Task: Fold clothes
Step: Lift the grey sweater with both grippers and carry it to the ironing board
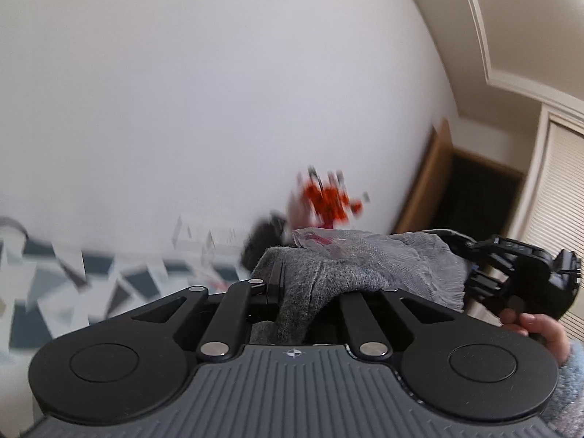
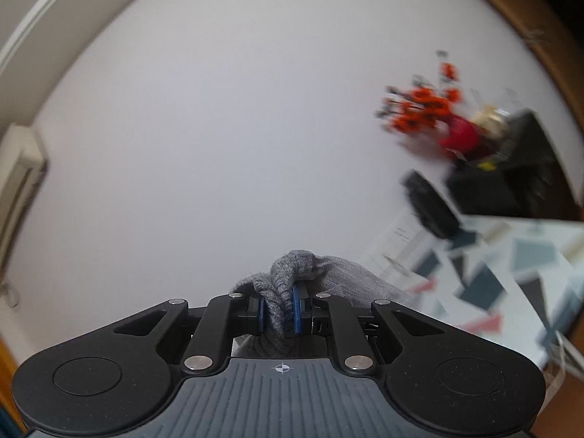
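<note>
right wrist view, right tool (image 2: pixel 279 308) level, clamping grey knit garment (image 2: pixel 292 266)

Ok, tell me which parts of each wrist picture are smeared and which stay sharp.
Left wrist view: the patterned bedspread and red flowers are streaked by motion blur, while the left gripper and grey garment stay sharp. Right wrist view: the flowers and bedspread are smeared too; the right gripper and clamped garment are crisp. Both views bow the walls.
</note>
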Motion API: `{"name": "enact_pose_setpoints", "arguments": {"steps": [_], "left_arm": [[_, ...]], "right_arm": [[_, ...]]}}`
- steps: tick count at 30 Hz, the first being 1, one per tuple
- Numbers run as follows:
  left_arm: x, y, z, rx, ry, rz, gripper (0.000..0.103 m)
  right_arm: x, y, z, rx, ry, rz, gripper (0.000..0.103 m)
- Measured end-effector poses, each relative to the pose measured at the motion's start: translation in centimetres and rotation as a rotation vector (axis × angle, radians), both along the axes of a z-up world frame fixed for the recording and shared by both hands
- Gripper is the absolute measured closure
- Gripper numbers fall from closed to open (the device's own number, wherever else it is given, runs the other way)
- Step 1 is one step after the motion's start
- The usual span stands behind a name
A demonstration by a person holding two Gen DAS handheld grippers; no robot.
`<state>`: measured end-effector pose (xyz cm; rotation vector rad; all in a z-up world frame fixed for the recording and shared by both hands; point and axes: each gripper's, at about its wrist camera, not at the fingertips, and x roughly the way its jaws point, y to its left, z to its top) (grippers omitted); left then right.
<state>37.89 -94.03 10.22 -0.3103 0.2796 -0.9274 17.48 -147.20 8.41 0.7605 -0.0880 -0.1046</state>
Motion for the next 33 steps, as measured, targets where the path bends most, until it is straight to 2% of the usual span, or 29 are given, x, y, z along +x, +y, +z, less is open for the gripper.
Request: {"name": "enact_pose_setpoints", "arguments": {"steps": [5,8,10,13,18,20,23,25,29,33], "left_arm": [[1.9,-0.1,3.4,-0.064,-0.122,0.104,0.094],[3.4,0.5,3.5,-0.095,-0.109,0.148,0.094],[4.6,0.7,2.5,-0.069,-0.088,0.156,0.094],[7.5,0.4,0.2,0.036,-0.018,0.156,0.094],[14.9,-1.2,-6.6,0.221,0.232,0.111,0.094],[17.3,-1.8,-9.1,0.276,0.3,0.1,0.094],[20.2,-2.8,-11.3,0.351,0.349,0.117,0.093],[21.9,-3.3,-12.2,0.406,0.387,0.14,0.093],[23.7,-4.0,-13.7,0.478,0.443,0.181,0.093],[25.1,-5.1,-14.1,0.514,0.468,0.232,0.093]], "right_arm": [[3.6,-0.7,6.4,-0.197,-0.14,0.099,0.09],[5.9,-1.5,7.8,-0.241,-0.176,0.11,0.089],[8.1,-2.0,7.5,-0.266,-0.175,0.11,0.089],[13.1,-2.8,5.9,-0.266,-0.106,0.115,0.088],[21.6,-3.0,0.8,-0.201,0.101,0.126,0.088],[24.4,-3.3,-0.9,-0.175,0.172,0.132,0.089],[28.4,-3.7,-3.2,-0.146,0.274,0.139,0.089],[30.9,-3.9,-4.2,-0.148,0.31,0.151,0.089],[35.1,-4.3,-6.0,-0.16,0.343,0.171,0.089],[38.6,-6.0,-8.1,-0.125,0.383,0.191,0.089]]}}
